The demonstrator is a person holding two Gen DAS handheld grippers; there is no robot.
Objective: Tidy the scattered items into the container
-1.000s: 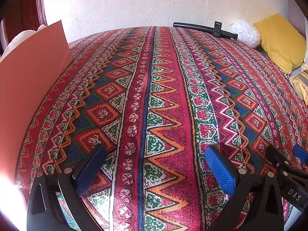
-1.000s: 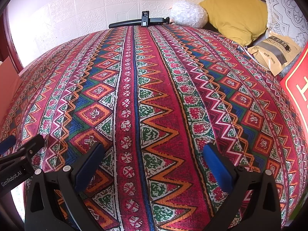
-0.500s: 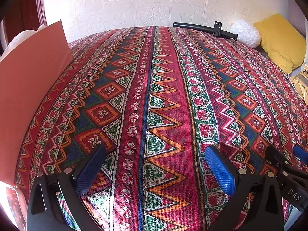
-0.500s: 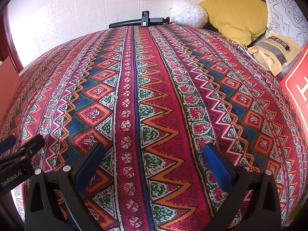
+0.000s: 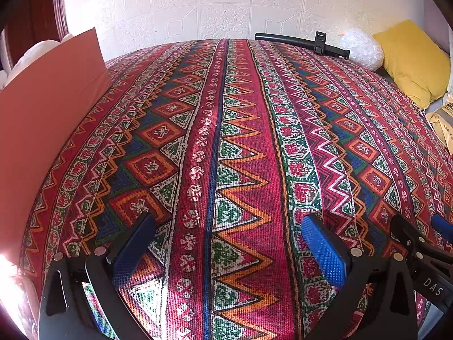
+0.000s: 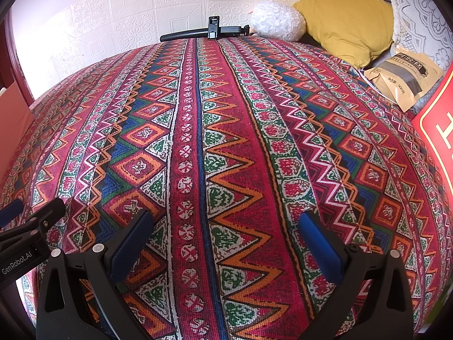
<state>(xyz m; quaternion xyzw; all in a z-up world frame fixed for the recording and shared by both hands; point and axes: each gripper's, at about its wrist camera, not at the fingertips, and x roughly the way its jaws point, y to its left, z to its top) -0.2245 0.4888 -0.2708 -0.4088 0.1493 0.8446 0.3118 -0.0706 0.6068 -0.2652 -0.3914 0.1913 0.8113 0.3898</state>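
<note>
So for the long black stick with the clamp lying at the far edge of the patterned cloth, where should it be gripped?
Probably the bare shaft of the long black stick with the clamp, left of the raised clamp, where it is slim and even. It lies flat and crosswise, so come from above with the fingers straddling it front to back. The right gripper is open and empty.

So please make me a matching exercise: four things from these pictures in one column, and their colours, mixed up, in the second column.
Things:
1. cushion
2. phone holder arm
3. snack bag
4. pads on the right gripper fingers

Colours:
A. black
B. blue
C. yellow
D. tan

Pairs: 1-C, 2-A, 3-D, 4-B
</note>
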